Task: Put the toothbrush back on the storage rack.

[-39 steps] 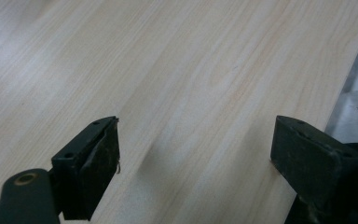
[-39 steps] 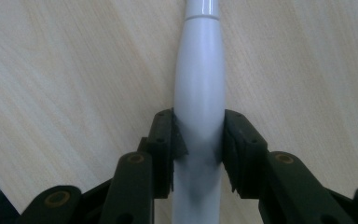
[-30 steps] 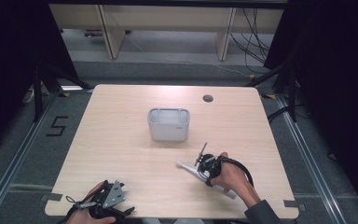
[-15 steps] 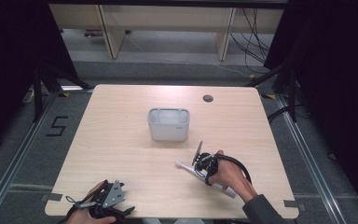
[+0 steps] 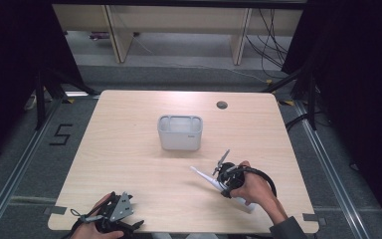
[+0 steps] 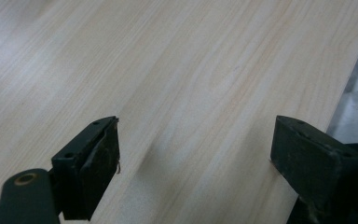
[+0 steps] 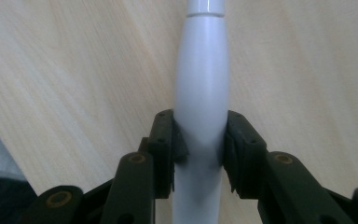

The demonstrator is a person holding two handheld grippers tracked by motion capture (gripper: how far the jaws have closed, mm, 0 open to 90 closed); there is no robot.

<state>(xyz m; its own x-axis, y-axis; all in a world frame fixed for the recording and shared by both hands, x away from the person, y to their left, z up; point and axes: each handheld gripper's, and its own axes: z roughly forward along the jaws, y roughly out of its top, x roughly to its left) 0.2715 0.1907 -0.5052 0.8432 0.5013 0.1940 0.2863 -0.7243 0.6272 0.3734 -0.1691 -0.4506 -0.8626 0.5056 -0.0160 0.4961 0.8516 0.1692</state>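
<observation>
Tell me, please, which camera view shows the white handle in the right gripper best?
The right gripper view: the white handle stands close up, clamped between the black jaws. The high view shows it small and slanted over the table. The left gripper view gives bare tabletop.

- a black "5" (image 5: 60, 135) is marked on the grey floor (image 5: 25, 164), just left of the counter (image 5: 129, 164) in the high view.
- nothing else carries readable writing, labels or brands.

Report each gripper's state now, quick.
Left gripper: open, empty, over the light wooden table.
Right gripper: closed on a slim white plastic handle.
</observation>
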